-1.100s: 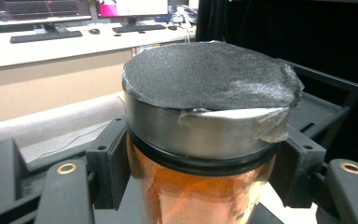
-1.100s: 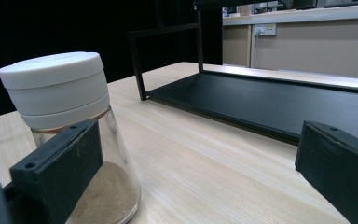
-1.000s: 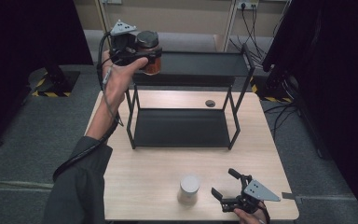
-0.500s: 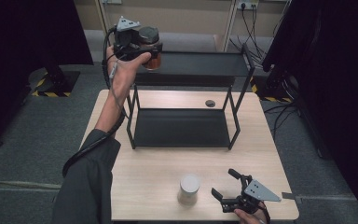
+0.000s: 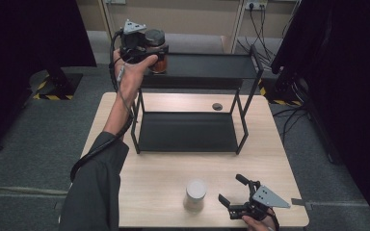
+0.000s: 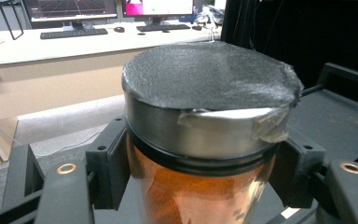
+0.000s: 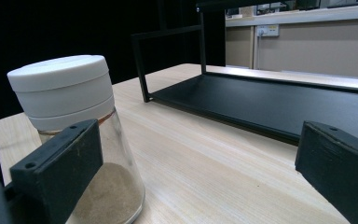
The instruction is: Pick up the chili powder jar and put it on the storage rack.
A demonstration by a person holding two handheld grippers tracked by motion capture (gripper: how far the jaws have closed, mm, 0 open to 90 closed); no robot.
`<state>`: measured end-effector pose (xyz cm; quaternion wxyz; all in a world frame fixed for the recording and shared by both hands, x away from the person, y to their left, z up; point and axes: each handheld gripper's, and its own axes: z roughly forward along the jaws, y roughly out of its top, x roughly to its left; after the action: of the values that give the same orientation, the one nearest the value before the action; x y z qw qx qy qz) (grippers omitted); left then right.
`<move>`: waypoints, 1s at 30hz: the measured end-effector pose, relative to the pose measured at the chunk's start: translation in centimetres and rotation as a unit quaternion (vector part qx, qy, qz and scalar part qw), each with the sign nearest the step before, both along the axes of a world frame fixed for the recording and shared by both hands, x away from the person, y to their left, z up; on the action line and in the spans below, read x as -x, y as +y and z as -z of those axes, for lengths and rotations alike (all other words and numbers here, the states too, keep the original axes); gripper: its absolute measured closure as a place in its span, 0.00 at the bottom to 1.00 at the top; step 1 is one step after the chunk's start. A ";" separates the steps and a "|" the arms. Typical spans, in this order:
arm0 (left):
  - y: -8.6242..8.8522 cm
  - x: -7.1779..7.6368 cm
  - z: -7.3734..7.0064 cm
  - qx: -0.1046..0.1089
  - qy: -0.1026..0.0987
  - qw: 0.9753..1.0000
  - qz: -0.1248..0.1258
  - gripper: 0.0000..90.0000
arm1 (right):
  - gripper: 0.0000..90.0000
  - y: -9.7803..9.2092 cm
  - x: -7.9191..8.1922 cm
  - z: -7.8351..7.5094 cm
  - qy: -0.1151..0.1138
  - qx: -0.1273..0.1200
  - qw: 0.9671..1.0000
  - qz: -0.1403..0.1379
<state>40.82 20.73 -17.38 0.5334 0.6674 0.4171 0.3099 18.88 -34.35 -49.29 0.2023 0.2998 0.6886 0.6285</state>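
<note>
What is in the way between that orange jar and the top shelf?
Nothing visible. The left gripper holds the jar at the top shelf's left end, and the shelf surface beside it looks bare. The white-lidded jar stands far off on the table by the right gripper.

A dark grey sleeve [image 5: 96, 192] covers the left arm, and both black grippers carry grey three-cornered plates, black cables and brass-ringed screw holes.

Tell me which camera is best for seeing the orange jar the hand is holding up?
The left gripper view: the orange jar looms close there, its grey lid plain, clamped between the jaws. The high view shows it small and far, above the black shelf's top.
</note>
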 end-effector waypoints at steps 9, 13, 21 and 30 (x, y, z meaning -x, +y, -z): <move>-0.3 -0.3 0.9 -0.006 -0.007 1.000 -0.001 0.35 | 0.01 0.0 0.0 0.0 0.000 0.000 1.000 0.000; -0.2 -0.3 0.9 -0.007 -0.008 1.000 0.000 0.35 | 0.01 0.0 0.0 0.0 -0.001 -0.001 1.000 0.001; -0.3 0.4 1.2 0.014 -0.006 1.000 -0.018 0.11 | 0.01 0.0 0.0 0.0 -0.001 0.000 1.000 0.001; -0.5 1.9 0.8 0.002 -0.015 1.000 -0.015 0.03 | 0.01 0.1 0.0 0.0 0.000 0.001 1.000 0.001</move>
<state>38.89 20.21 -18.21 0.5363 0.6554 0.4196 0.3267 18.86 -34.27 -49.30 0.2032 0.3001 0.6888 0.6279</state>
